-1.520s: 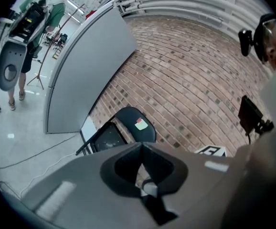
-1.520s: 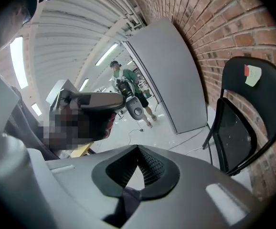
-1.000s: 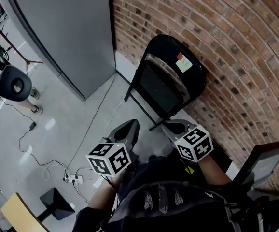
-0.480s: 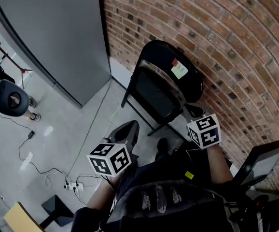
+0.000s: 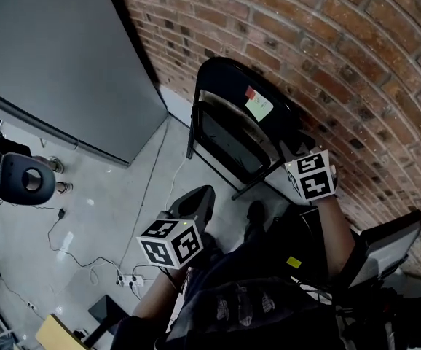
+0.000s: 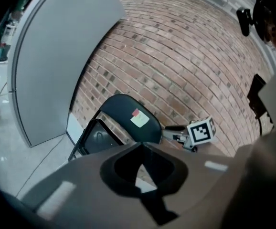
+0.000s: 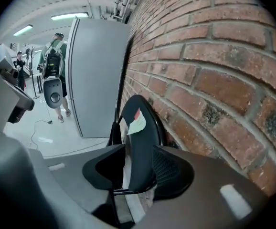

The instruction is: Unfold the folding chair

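Note:
A black folding chair (image 5: 232,126) leans folded against the brick wall, with a pale sticker (image 5: 258,106) on its backrest. My right gripper (image 5: 290,152) is at the chair's right edge. In the right gripper view the backrest (image 7: 140,128) stands between the jaws of the right gripper (image 7: 139,151), which are opening; a gap shows beside the left finger. My left gripper (image 5: 196,199) hangs lower, over the floor in front of the chair and apart from it. The left gripper (image 6: 140,149) is shut and empty, with the chair (image 6: 123,118) beyond it.
A brick wall (image 5: 341,49) runs behind the chair, with a tall grey panel (image 5: 50,49) to its left. Cables and a power strip (image 5: 130,279) lie on the floor. A dark screen on a stand (image 5: 385,246) is at the right. People (image 7: 54,56) stand far off.
My right gripper has travelled forward from near my body to the chair's right edge, and its jaws have parted around the backrest. The left gripper has edged forward, still shut.

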`<act>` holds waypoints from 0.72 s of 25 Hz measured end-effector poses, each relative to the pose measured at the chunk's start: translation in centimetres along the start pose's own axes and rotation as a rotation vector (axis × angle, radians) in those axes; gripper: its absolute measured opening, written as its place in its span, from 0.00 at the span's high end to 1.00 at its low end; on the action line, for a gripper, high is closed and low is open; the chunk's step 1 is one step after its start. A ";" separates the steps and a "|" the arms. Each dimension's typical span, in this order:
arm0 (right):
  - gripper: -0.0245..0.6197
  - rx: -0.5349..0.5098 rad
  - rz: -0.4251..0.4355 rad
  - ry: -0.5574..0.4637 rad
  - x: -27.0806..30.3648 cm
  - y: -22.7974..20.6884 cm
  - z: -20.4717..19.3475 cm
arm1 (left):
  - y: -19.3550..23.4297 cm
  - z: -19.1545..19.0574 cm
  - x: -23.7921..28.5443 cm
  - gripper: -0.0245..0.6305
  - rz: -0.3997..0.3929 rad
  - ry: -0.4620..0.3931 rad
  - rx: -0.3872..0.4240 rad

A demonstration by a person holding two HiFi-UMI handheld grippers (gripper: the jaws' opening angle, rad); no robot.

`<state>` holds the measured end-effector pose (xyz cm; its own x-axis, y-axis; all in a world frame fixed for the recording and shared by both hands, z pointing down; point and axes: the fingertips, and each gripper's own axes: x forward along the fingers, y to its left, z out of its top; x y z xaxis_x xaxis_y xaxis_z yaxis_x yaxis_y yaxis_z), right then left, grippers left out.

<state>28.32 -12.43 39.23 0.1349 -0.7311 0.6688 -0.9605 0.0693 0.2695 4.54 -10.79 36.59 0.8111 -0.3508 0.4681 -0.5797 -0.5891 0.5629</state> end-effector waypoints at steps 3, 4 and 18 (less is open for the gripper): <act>0.68 0.011 -0.034 0.007 1.6 -2.3 -0.5 | -1.4 -0.1 2.6 0.96 -0.013 0.050 0.045; 0.67 0.015 -0.047 0.006 1.9 -3.0 -0.7 | -1.9 -0.2 3.4 0.96 -0.021 0.068 0.058; 0.65 -0.009 -0.007 -0.011 6.6 -4.3 -2.4 | -4.3 -1.1 11.1 0.96 -0.005 0.240 0.219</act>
<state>33.94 -15.91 44.20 0.1386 -0.7391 0.6591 -0.9574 0.0703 0.2801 15.93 -11.36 40.06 0.7574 -0.1808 0.6274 -0.5237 -0.7421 0.4184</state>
